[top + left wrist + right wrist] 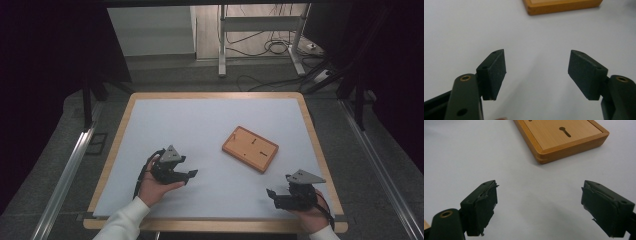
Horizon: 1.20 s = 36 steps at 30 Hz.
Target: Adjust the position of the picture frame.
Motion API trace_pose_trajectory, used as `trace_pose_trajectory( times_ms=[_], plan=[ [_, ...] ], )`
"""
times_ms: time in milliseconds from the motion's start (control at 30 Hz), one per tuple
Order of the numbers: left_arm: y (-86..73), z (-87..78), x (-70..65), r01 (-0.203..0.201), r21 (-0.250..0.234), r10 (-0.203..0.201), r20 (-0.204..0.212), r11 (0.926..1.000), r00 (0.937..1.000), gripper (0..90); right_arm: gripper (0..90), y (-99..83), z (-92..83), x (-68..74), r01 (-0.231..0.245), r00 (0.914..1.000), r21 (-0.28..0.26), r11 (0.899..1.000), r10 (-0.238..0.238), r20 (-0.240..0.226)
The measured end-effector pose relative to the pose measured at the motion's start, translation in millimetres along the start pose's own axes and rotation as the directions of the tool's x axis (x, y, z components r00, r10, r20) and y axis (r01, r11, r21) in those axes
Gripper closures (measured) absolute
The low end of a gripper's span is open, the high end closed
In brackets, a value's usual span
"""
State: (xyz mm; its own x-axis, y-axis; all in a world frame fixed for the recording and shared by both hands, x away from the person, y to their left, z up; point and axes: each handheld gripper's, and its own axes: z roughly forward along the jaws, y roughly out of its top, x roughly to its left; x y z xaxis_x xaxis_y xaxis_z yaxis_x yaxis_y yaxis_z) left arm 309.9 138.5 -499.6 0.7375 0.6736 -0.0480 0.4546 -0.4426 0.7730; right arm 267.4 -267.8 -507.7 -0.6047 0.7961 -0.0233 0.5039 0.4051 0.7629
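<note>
The wooden tray [250, 148] — a flat, shallow rectangular piece with a raised rim and a keyhole-shaped slot [565, 131] in its panel — lies turned at an angle on the right half of the surface [200, 130], a little nearer the right edge than the middle, and nearer the person's side than the far edge. Nothing touches it.

The right gripper [280, 195] rests near the near-right corner, its jaws spread wide and empty, pointing roughly toward the tray's near corner. The left gripper [187, 176] sits left of the middle, close to the near edge, jaws likewise wide apart with nothing between them.

As a judgement, the work has barely begun: no grasp has been made, and the whole approach to the tray is left.

The high view gives the layout and both hands; the right gripper view adds the tray's layered rim, and the left gripper view catches just its edge [561, 6].
</note>
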Motion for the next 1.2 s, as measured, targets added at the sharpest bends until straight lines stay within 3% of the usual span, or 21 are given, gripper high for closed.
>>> trace_pose_trajectory(
  times_ms=[400, 700, 900, 1200],
  plan=[
    [36.1, 17.1, -11.3, -0.012, -0.016, 0.013, 0.053, 0.9998, 0.9985, 25.6, 13.4, 0.1, -1.2, 2.4, 0.017, 0.9999, -0.008, 1.0, -0.017, -0.003],
    [46.9, 26.5, -13.7, -0.013, -0.017, 0.014, 0.062, 0.9998, 0.998, 25.7, 13.4, -0.1, 0.1, 4.1, 0.024, 0.9994, -0.019, 1.0, -0.025, -0.026],
    [53.2, 34.7, -11.8, 0.008, -0.027, -0.007, 0.04, 0.9996, 0.9992, 24.9, 13.3, 0.1, -0.6, 5.0, 0.03, 0.9993, -0.022, 0.999, -0.03, -0.021],
    [65.2, 50.0, -10.2, -0.001, -0.015, 0.002, 0.042, 0.9999, 0.9991, 24.6, 13.0, 0.0, -1.8, 2.7, 0.033, 0.9993, -0.033, 0.999, -0.033, -0.016]
  ],
)
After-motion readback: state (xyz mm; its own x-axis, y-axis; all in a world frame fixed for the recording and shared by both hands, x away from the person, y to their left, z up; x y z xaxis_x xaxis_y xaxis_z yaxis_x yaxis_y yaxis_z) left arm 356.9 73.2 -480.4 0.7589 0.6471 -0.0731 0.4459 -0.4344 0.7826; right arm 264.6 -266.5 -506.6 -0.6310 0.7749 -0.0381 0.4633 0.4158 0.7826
